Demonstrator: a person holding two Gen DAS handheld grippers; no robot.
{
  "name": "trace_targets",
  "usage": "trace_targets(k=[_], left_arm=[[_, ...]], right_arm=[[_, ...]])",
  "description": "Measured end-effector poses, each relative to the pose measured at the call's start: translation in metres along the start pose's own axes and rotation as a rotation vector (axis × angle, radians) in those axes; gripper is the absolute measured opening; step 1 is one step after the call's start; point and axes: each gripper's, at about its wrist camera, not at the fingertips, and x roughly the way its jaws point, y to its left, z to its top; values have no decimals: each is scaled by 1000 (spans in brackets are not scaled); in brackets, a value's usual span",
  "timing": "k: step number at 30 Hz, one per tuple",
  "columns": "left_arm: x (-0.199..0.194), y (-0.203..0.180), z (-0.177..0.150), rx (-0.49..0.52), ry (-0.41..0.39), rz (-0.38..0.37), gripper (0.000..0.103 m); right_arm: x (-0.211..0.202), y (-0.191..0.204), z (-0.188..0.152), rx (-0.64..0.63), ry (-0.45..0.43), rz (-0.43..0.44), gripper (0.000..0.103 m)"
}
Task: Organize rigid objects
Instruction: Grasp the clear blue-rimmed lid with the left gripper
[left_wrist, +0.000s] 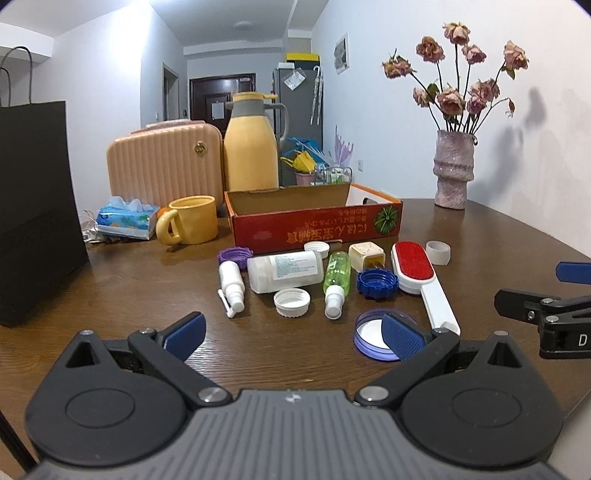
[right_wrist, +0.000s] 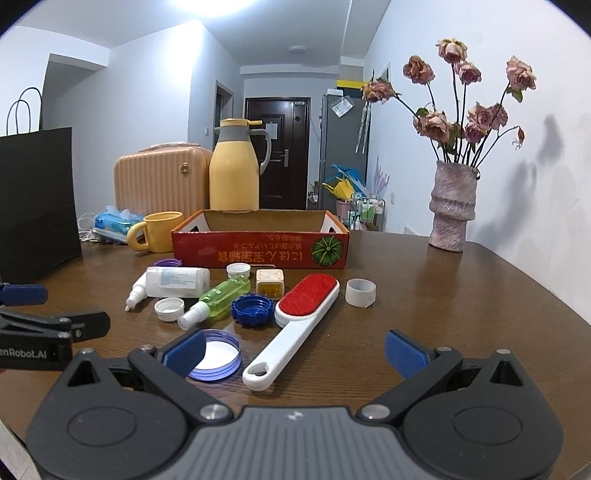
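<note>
1. Rigid objects lie scattered on the brown wooden table (right_wrist: 461, 295), just in front of a red cardboard box (right_wrist: 260, 248): a white bottle (right_wrist: 177, 282) on its side, a green spray bottle (right_wrist: 218, 297), a small white spray bottle (left_wrist: 232, 282), a blue cap (right_wrist: 252, 311), a white cap (right_wrist: 169, 309), a purple cap (left_wrist: 235, 256), a violet-rimmed lid (right_wrist: 216, 354), a cream cube-shaped container (right_wrist: 270, 282), a white ring (right_wrist: 360, 292) and a red-faced lint brush (right_wrist: 295, 321).
2. The box is open-topped and looks empty; its front carries upside-down East Asian lettering, which I cannot read, and a green squash picture.
3. The white bottle bears a pale printed label, too small to read.
4. The left gripper (left_wrist: 293, 334) hovers low over the table with jaws spread wide, holding nothing; in the right wrist view its body shows the partial text "enRobot.AI".
5. The right gripper (right_wrist: 295, 354) is likewise spread wide and empty, above the brush handle.
6. Behind stand a yellow mug (right_wrist: 159, 232), yellow thermos (right_wrist: 234, 168), and a vase (right_wrist: 452, 206) of dried roses.
</note>
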Motion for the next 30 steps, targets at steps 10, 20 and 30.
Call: trace_targets(k=[10, 20, 30], left_arm=[[36, -16, 1, 17, 62, -30, 103], [73, -40, -1, 31, 140, -71, 103], [103, -57, -3, 15, 203, -106, 103]], right_arm=[[31, -13, 0, 12, 44, 1, 103], [53, -29, -2, 25, 87, -11, 103], [62, -43, -6, 50, 106, -17, 103]])
